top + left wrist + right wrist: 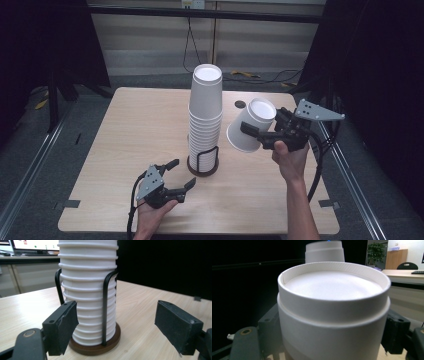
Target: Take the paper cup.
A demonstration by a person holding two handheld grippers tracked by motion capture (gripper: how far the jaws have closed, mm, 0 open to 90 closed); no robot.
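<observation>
A wooden table (125, 150) bears a tall stack of white paper cups (205, 115) in a black wire holder (203, 162). Right of the stack, the right gripper (252, 131) clamps one upturned white cup (250, 125), tilted, between its jaws. Just before the stack, the left gripper (181, 174) gapes wide.

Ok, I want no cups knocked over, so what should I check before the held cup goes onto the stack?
1. Right gripper grips the held cup: ok, jaws on both sides.
2. Cup orientation: not ok, tilted, base up but not level.
3. Cup lined up over the stack: not ok, it is off to one side.
4. Stack seated in its holder: ok.
5. Left gripper steadies the holder: not ok, open and not touching it.
</observation>
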